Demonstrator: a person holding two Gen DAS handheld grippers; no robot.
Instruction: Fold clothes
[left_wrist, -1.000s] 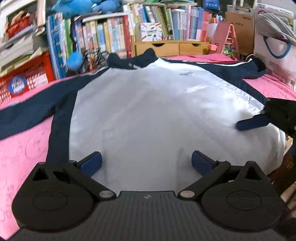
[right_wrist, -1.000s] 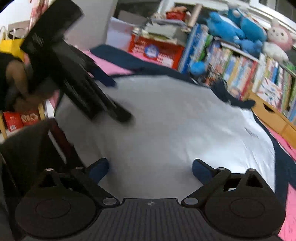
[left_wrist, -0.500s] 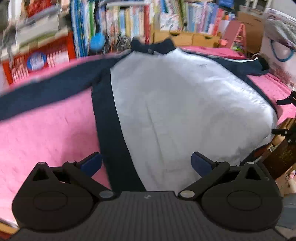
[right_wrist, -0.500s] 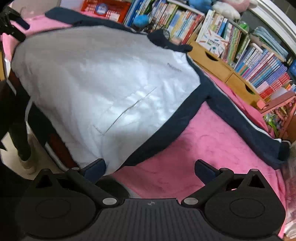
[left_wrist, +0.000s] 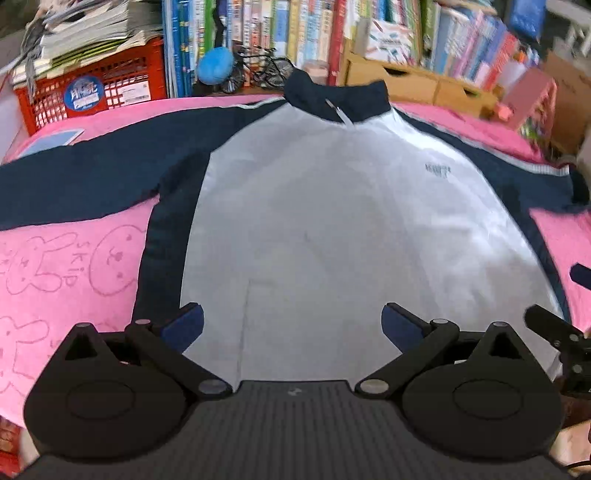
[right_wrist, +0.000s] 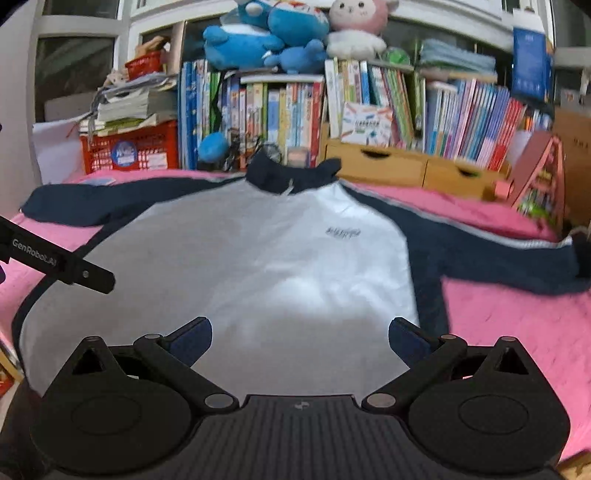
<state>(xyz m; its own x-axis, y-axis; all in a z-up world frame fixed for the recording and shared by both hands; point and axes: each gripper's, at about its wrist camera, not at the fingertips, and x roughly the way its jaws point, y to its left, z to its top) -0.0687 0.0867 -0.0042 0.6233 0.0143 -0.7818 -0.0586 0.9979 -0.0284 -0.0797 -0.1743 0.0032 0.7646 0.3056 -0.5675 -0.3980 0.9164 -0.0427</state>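
Observation:
A white jacket (left_wrist: 332, 221) with a navy collar and navy sleeves lies flat, front up, on a pink blanket (left_wrist: 55, 266), both sleeves spread sideways. My left gripper (left_wrist: 291, 321) hovers open over the jacket's hem, nothing between its blue-padded fingers. My right gripper (right_wrist: 301, 334) is also open above the hem of the jacket (right_wrist: 258, 266), slightly right of centre. The left gripper's body pokes into the right wrist view at the left edge, and part of the right gripper shows at the right edge of the left wrist view.
Behind the blanket (right_wrist: 517, 325) stand a row of books (right_wrist: 369, 107), a red crate (right_wrist: 129, 151) stacked with papers, wooden drawers (right_wrist: 406, 166) and plush toys (right_wrist: 266, 37). A blue ball (left_wrist: 214, 64) lies near the collar. The bed's front edge runs just below the hem.
Both grippers swung from looking at the jacket's sides to facing it head-on from the hem. The jacket has not moved and both grippers stayed open.

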